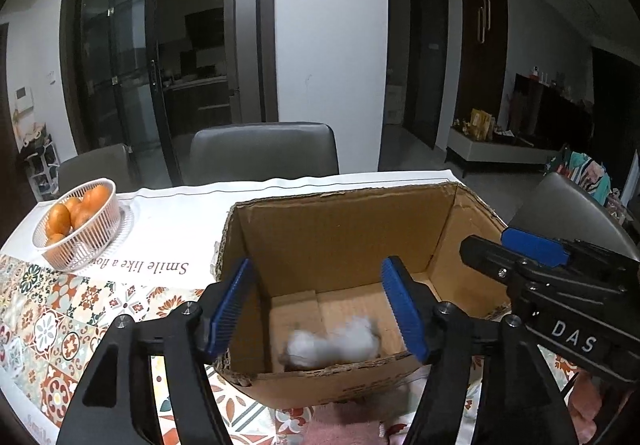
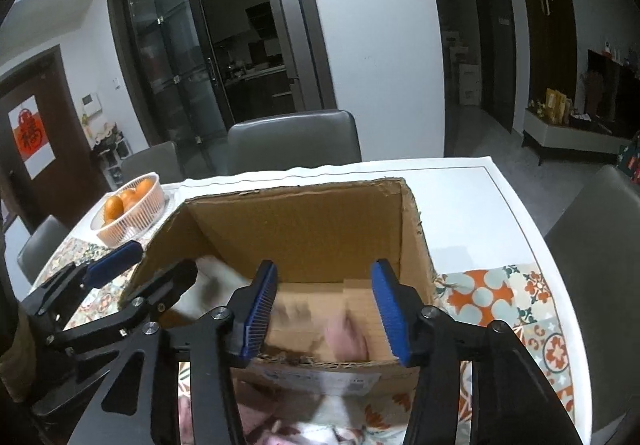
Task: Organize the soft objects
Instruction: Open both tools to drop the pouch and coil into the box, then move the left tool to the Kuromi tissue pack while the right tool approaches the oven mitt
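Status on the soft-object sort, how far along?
Done: a blurred white fluffy item and a pinkish one show inside the open brown cardboard box. In hand: nothing; the left gripper and right gripper are open above the box. Left: pink and white soft pieces lie on the patterned tablecloth in front of the box.

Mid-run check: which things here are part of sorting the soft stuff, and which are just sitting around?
Job:
cardboard box
white fluffy item inside it, blurred
pink soft item inside it, blurred
pink fabrics before the box

Bystanders:
basket of oranges
chairs
patterned tablecloth
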Motion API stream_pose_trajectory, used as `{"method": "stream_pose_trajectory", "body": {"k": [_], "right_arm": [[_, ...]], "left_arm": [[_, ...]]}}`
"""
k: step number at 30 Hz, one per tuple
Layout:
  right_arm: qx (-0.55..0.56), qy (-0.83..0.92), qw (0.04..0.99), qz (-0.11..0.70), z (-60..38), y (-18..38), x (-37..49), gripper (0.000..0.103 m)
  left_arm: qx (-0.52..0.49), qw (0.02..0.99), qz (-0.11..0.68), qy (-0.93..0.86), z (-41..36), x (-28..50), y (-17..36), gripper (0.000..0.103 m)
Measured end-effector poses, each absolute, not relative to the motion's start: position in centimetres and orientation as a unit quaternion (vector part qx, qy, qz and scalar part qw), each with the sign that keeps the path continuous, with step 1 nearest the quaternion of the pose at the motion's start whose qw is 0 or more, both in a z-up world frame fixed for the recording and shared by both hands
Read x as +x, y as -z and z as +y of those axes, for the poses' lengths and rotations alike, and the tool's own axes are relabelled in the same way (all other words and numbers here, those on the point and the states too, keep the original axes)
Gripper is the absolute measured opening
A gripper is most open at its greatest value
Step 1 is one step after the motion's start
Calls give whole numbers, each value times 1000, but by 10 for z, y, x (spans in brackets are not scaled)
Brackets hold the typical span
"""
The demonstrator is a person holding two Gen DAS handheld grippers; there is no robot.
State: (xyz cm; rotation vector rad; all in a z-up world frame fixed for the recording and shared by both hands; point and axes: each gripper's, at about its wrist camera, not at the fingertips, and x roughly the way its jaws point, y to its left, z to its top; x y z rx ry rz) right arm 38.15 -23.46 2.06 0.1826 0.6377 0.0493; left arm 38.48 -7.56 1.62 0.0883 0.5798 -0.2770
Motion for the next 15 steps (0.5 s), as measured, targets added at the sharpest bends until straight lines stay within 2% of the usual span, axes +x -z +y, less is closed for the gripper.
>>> {"method": "stream_pose_trajectory", "body": {"k": [15], "right_arm": [[79, -2, 959, 272, -237, -45, 329, 51]], "left_arm": [[46, 963, 238, 117, -64, 320, -46, 70]]}}
